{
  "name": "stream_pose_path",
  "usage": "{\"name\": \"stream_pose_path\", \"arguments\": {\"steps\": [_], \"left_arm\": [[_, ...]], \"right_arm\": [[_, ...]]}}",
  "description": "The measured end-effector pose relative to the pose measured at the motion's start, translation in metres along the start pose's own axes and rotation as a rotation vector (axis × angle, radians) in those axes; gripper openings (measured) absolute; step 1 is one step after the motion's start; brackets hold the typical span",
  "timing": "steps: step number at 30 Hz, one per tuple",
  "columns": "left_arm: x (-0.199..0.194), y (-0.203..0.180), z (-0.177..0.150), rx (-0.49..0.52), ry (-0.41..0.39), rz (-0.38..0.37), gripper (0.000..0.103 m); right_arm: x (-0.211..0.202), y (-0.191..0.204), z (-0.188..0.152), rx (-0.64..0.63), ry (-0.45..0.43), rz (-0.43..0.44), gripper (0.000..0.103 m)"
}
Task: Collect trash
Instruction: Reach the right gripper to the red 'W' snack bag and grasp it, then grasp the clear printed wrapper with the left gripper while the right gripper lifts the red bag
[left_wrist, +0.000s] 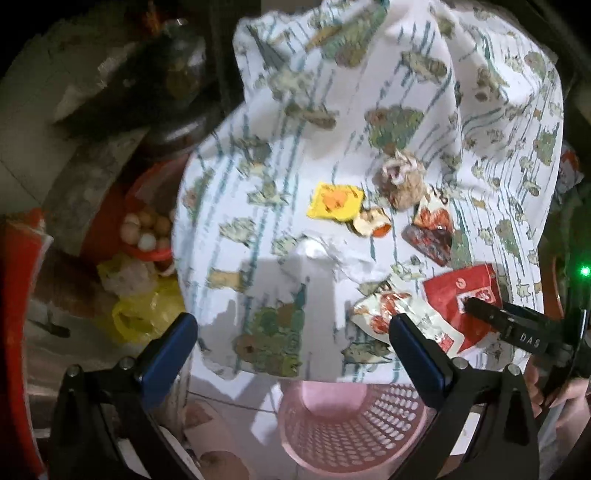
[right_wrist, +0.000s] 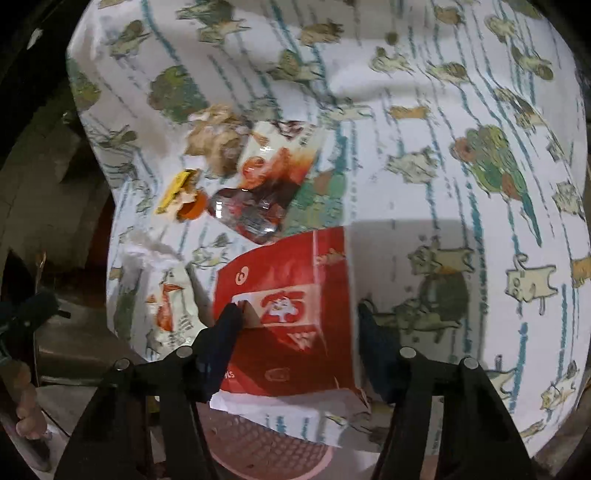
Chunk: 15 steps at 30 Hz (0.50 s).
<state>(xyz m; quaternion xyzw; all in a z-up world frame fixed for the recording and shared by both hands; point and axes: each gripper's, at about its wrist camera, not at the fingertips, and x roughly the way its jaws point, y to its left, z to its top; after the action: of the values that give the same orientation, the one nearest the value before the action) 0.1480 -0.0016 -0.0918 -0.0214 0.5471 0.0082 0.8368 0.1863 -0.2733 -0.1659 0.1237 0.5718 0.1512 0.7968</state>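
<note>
Trash lies on a table under a white patterned cloth (left_wrist: 258, 155). A red carton (right_wrist: 291, 273) sits near the front edge, between the fingers of my right gripper (right_wrist: 299, 314). The left finger touches the carton; a small gap shows at the right finger. My left gripper (left_wrist: 291, 332) hangs open over bare cloth, left of a white-and-red snack wrapper (left_wrist: 391, 314). Farther back lie a yellow wrapper (left_wrist: 334, 201), a crumpled brown paper ball (left_wrist: 400, 181), a dark red wrapper (left_wrist: 430, 236) and a white tissue (left_wrist: 332, 254). A pink perforated basket (left_wrist: 343, 424) stands below the table's front edge.
Left of the table stand a red bowl of eggs (left_wrist: 147, 229) and a yellow plastic bag (left_wrist: 144, 314). A person's hand (left_wrist: 565, 391) holds the right gripper at the lower right. Dark furniture crowds the upper left.
</note>
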Motion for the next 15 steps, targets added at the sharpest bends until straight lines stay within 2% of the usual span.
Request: {"name": "stream_pose_path", "arguments": {"steps": [3, 5, 6, 8, 12, 15], "left_arm": [[0.012, -0.006, -0.002, -0.016, 0.040, -0.012, 0.103], [0.017, -0.011, -0.003, -0.021, 0.061, -0.018, 0.103], [0.019, -0.014, -0.003, -0.024, 0.073, -0.028, 0.103], [0.024, -0.020, -0.005, -0.034, 0.102, -0.045, 0.103], [0.039, -0.032, -0.010, -0.067, 0.179, -0.110, 0.103], [0.052, -0.040, -0.013, -0.112, 0.250, -0.182, 0.103]], "right_arm": [[-0.002, 0.003, 0.003, 0.016, -0.007, 0.004, 0.034], [-0.013, 0.000, 0.001, 0.074, -0.035, 0.017, 0.023], [-0.023, 0.001, 0.002, 0.094, -0.052, 0.016, 0.010], [-0.046, 0.006, 0.003, 0.098, -0.094, 0.025, 0.007], [-0.106, 0.019, -0.005, 0.073, -0.228, -0.017, 0.006], [-0.141, 0.020, -0.020, 0.135, -0.292, 0.005, 0.006]]}}
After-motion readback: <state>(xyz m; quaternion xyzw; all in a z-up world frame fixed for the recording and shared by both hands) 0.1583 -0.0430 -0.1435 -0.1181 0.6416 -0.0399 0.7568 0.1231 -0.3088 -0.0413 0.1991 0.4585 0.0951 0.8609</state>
